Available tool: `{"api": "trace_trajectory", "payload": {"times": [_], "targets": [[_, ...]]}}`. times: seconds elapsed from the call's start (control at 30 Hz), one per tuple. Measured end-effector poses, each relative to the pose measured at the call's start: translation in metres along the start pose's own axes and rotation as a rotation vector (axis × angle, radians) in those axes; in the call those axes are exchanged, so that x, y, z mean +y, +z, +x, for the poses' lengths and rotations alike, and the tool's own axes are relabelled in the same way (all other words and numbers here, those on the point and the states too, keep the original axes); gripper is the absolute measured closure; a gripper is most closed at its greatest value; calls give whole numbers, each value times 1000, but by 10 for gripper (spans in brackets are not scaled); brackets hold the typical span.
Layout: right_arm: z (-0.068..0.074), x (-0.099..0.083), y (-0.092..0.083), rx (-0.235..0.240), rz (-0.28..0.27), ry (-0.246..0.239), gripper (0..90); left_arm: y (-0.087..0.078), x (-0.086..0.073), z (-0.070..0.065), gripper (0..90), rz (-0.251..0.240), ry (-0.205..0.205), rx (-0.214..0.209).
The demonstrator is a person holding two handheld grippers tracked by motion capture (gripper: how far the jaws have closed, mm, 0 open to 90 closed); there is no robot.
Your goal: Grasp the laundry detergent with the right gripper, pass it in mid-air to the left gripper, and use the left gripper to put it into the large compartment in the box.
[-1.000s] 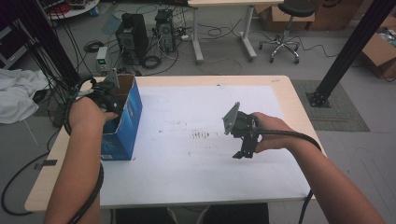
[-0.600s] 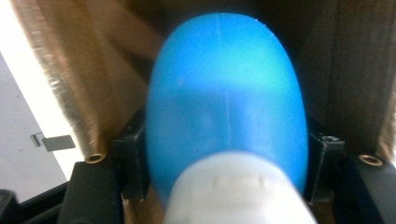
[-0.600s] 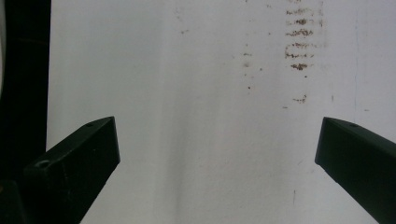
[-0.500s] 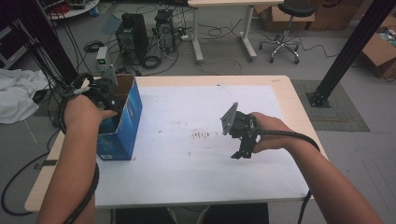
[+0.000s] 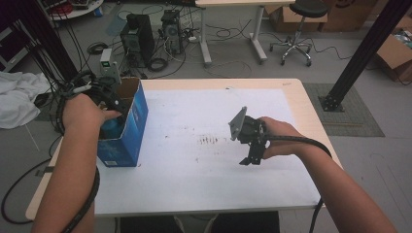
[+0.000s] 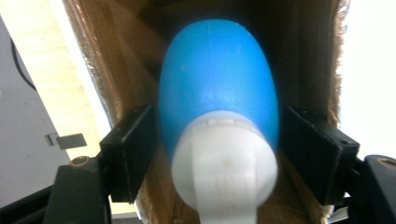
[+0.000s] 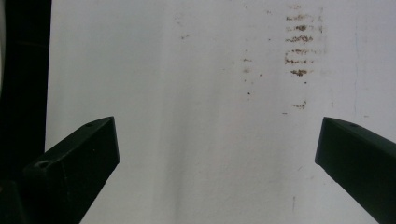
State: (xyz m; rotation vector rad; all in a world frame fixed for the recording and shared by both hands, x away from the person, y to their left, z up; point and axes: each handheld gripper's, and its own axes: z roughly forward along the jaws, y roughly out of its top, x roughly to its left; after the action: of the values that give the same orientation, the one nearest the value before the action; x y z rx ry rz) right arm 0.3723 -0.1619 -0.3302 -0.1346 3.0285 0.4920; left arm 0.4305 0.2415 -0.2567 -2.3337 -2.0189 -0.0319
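Note:
An open blue cardboard box (image 5: pixel 128 127) stands at the table's left edge. My left gripper (image 6: pixel 217 149) reaches down into it, and its two black jaws press both sides of a rounded blue object with a white end (image 6: pixel 217 93). A bit of that blue object (image 5: pixel 111 127) peeks out inside the box below the left hand. My right gripper (image 5: pixel 251 159) hovers over the white table sheet (image 5: pixel 194 165) right of centre, pointing down. In the right gripper view its jaws stand wide apart, and the right gripper (image 7: pixel 217 154) holds nothing.
Faint brown marks (image 5: pixel 210 141) stain the white sheet near the middle. The brown inner walls of the box (image 6: pixel 130 70) close in around the left gripper. Beyond the table's far edge are computer towers (image 5: pixel 138 36), cables and a stool (image 5: pixel 296 29).
The left hand and its gripper have shifted a little left and up at the box. The right gripper has stayed where it was.

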Motion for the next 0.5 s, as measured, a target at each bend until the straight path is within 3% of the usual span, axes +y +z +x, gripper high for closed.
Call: {"api": "trace_trajectory", "payload": {"times": [0.5], "targets": [[-4, 1, 0, -6, -12, -3, 0, -30, -1, -9, 194, -10, 32, 17]]}}
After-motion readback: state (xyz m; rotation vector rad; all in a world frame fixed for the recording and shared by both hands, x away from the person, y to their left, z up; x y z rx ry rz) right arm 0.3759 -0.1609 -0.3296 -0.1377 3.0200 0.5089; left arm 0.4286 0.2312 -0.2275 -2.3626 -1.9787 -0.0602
